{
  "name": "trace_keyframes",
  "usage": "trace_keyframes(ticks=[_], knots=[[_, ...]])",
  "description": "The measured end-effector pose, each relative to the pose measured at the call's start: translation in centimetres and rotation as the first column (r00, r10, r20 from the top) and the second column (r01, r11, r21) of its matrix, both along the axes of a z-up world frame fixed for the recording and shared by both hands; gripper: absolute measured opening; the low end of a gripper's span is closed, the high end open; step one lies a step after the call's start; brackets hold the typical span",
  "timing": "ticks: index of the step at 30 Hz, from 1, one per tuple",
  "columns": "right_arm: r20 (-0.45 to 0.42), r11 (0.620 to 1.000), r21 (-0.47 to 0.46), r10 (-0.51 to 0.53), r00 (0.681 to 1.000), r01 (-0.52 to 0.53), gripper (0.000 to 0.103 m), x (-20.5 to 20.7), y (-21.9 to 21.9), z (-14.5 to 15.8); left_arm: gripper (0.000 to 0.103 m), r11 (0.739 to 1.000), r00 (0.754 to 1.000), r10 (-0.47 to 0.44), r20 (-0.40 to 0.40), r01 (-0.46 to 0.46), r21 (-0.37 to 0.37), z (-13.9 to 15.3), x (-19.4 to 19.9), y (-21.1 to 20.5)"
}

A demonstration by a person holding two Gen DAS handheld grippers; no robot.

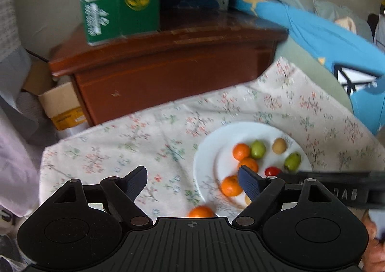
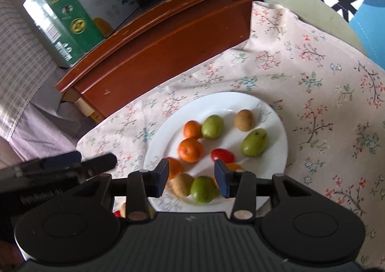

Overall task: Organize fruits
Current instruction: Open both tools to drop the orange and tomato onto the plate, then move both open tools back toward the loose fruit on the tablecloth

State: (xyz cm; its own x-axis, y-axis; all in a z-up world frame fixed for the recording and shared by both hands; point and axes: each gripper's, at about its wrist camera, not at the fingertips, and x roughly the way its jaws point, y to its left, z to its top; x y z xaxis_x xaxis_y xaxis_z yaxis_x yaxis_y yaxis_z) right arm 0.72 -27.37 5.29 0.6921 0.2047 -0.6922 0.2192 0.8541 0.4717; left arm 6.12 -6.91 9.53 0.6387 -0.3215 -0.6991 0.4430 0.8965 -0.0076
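Left tool (image 1: 192, 184) spread wide, empty, above the floral cloth (image 1: 134, 142) just left of the white plate (image 2: 276, 127). Right tool (image 2: 191, 179) partly parted over the plate's near edge, gripping nothing. Oranges (image 2: 190, 149), green fruits (image 2: 254, 142), cherry tomato (image 2: 222, 155) on the plate.

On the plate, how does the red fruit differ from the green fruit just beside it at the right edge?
The red fruit is smaller, glossy and lies nearer the plate's middle; the green fruit is larger, duller, with dark specks, nearer the rim. Both are oval, lie loose on the plate, and neither is gripped.
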Motion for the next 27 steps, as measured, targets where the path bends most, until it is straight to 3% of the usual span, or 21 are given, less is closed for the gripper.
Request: trace_keyframes(ticks=[10,17,21,27], knots=[[0.019,0.997,0.0,0.082,0.996,-0.082,0.043,-0.8,3.2,0.8,0.09,0.987,0.989,0.146,0.014,-0.145,-0.062,2.6,-0.4,5.5],[0.024,0.99,-0.002,0.141,0.99,-0.141,0.043,-1.4,5.5,0.4,0.09,0.98,0.982,0.185,0.023,-0.183,-0.077,2.8,-0.6,7.0],[0.003,0.981,-0.014,0.192,0.981,-0.192,0.035,-1.5,7.1,-0.9,0.09,0.979,0.982,0.189,0.006,-0.188,-0.078,2.5,-0.5,7.3],[-0.024,0.968,-0.028,0.25,0.968,-0.251,0.034,-1.2,9.0,-2.2,0.09,0.976,0.98,0.199,-0.023,-0.2,-0.088,2.0,-0.3,7.6]])
